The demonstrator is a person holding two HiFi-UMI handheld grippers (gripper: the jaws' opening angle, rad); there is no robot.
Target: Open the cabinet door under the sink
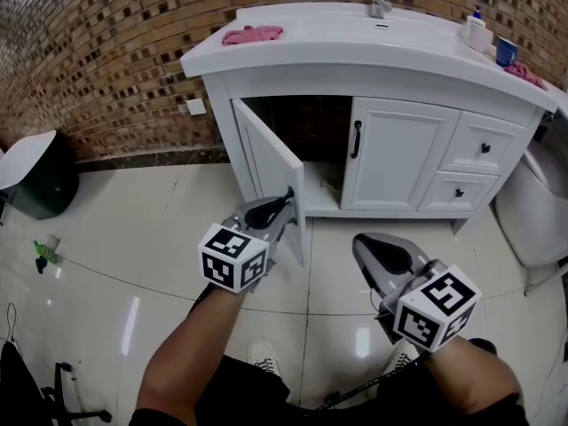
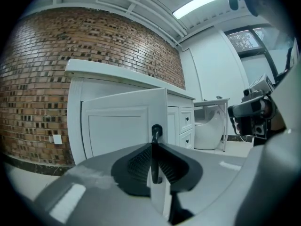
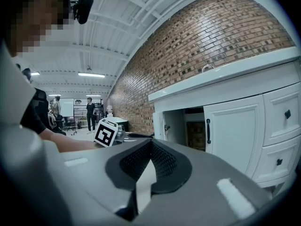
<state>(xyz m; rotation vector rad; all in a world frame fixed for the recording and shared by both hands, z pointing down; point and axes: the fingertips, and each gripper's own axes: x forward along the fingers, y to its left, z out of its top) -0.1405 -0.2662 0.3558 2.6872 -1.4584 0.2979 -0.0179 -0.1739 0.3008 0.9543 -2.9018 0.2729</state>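
The white cabinet under the sink counter (image 1: 355, 47) has its left door (image 1: 271, 162) swung out towards me, so the dark inside shows. My left gripper (image 1: 282, 204) is at that door's free edge, shut on its black bar handle (image 1: 289, 193). In the left gripper view the handle (image 2: 155, 131) stands upright between the two pads of the left gripper (image 2: 155, 147), in front of the door panel (image 2: 117, 126). My right gripper (image 1: 364, 245) hangs lower right over the floor, shut and empty. In the right gripper view the right gripper (image 3: 151, 142) points at the open door (image 3: 158, 124).
The right door (image 1: 399, 153) with its black handle (image 1: 356, 138) is closed, and two drawers (image 1: 484, 149) sit beside it. A pink cloth (image 1: 251, 35) and a faucet (image 1: 379, 3) are on the counter. A toilet (image 1: 532, 211) stands at right, a dark bin (image 1: 35, 180) at left.
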